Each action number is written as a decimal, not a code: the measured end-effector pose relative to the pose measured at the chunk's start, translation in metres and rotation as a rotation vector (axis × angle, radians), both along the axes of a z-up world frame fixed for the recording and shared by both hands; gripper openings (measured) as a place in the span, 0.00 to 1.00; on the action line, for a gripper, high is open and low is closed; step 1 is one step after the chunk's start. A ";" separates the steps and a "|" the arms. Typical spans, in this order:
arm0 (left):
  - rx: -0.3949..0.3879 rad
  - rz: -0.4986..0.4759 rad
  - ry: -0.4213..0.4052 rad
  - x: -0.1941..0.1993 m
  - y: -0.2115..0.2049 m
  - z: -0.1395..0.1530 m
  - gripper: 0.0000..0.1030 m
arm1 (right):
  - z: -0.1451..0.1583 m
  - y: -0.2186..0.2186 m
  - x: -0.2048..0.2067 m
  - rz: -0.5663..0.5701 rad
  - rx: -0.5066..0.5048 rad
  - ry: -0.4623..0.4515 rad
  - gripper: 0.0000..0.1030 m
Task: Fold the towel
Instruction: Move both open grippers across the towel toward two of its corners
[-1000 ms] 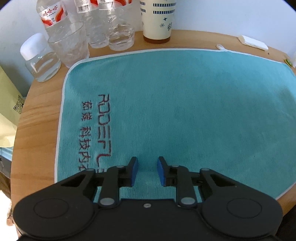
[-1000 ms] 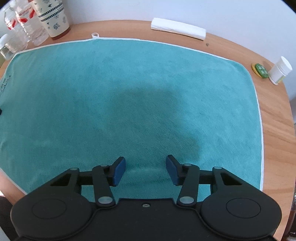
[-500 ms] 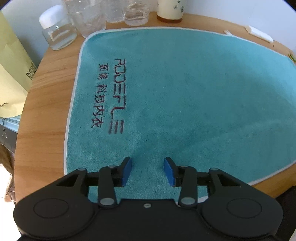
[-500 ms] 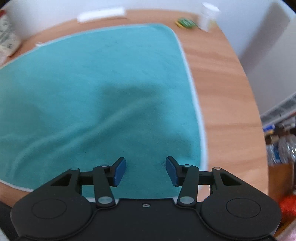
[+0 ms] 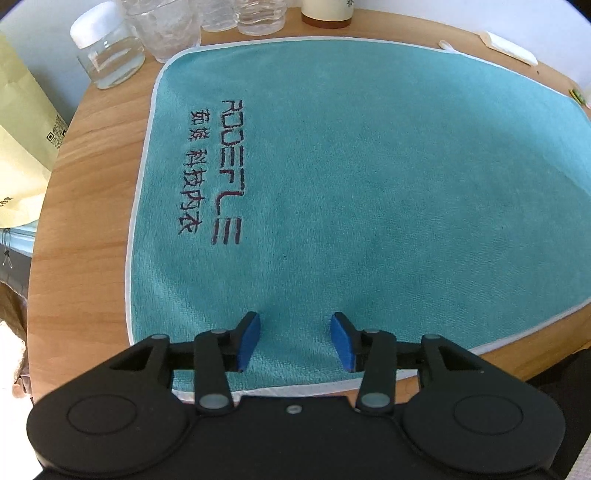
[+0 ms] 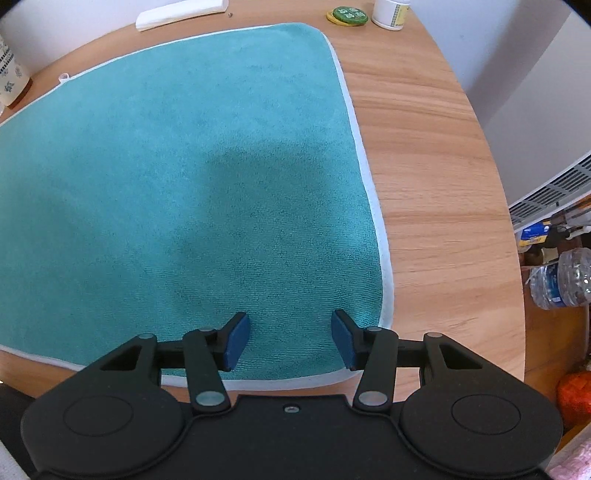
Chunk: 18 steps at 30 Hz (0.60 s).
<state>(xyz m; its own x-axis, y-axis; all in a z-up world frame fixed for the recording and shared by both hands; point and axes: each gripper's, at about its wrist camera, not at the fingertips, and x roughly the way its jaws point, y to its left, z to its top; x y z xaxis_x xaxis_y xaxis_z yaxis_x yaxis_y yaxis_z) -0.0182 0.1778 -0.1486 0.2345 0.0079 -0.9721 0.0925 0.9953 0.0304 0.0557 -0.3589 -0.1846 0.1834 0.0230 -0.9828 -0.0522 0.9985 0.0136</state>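
- The jaws of the left gripper (image 5: 295, 341) stand parted with blue pads and grasp nothing; they have just been opening, and only flat cloth shows in the gap between them.
- The jaws of the right gripper (image 6: 290, 341) are likewise released and apart, with nothing pinched between the blue pads.
- Both grippers point steeply down at the teal terry towel with a white hem (image 5: 369, 177), which lies spread flat and unfolded on the round wooden worktop (image 5: 85, 206).
- The left gripper hangs over the towel's near left corner, close to the near hem; the right gripper hangs over the near right corner (image 6: 369, 354), its right finger close to the side hem.
- Dark embroidered lettering (image 5: 225, 173) runs along the towel's left part, ahead of the left gripper.
- A soft shadow (image 6: 258, 192) falls on the cloth ahead of the right gripper.
- Past the towel's far left corner stand a clear glass jar with a white lid (image 5: 109, 51) and a clear tumbler (image 5: 166, 29), both just off the hem.
- A yellow paper bag (image 5: 18, 147) sits beyond the worktop's left rim.
- At the far right of the worktop are a folded white tissue (image 6: 181, 14), a green round lid (image 6: 349, 15) and a small white pot (image 6: 389, 14), all apart from the towel.
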 end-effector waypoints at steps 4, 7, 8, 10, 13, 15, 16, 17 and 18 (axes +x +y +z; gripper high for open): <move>-0.001 -0.010 0.001 -0.004 -0.001 0.000 0.44 | 0.002 0.003 -0.001 -0.001 0.000 -0.004 0.53; 0.003 -0.011 0.024 -0.003 -0.002 0.001 0.44 | 0.003 0.005 -0.001 -0.001 0.000 -0.006 0.53; 0.007 -0.010 0.036 -0.003 -0.003 0.001 0.44 | 0.004 0.006 -0.001 -0.002 0.000 -0.007 0.53; 0.007 -0.024 0.063 0.000 -0.008 0.002 0.43 | 0.005 0.008 -0.002 -0.007 0.000 -0.011 0.54; -0.012 -0.093 0.048 0.007 -0.025 0.011 0.44 | 0.003 0.009 -0.003 -0.017 -0.006 -0.005 0.54; -0.014 -0.130 0.031 0.017 -0.039 0.019 0.44 | 0.007 0.006 -0.008 -0.036 -0.006 -0.007 0.54; -0.021 -0.152 0.018 0.024 -0.049 0.024 0.44 | 0.012 0.000 -0.014 -0.058 0.002 -0.021 0.54; -0.032 -0.182 0.001 0.033 -0.061 0.030 0.44 | 0.015 -0.003 -0.018 -0.067 0.015 -0.032 0.55; -0.037 -0.209 -0.015 0.039 -0.072 0.035 0.44 | 0.018 -0.003 -0.021 -0.069 0.031 -0.040 0.55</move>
